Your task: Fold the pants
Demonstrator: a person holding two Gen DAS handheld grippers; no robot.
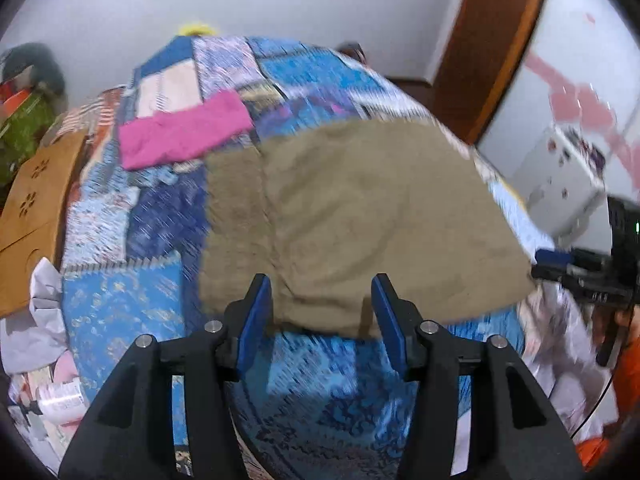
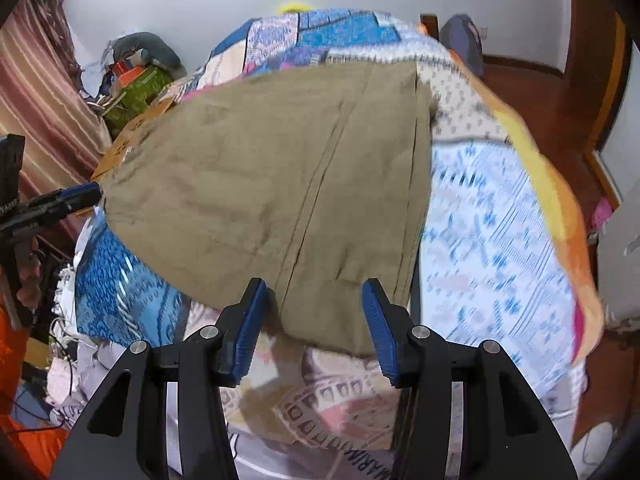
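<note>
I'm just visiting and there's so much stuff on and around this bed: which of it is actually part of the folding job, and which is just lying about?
Part of the job:
khaki pants
left gripper, open
right gripper, open

Just lying about:
pink cloth
patchwork bedspread under the pants
cardboard box beside the bed
white cabinet

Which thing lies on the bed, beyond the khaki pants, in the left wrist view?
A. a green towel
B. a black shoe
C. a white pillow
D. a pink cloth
D: a pink cloth lies on the patchwork bed cover, past the far left corner of the khaki pants.
</note>
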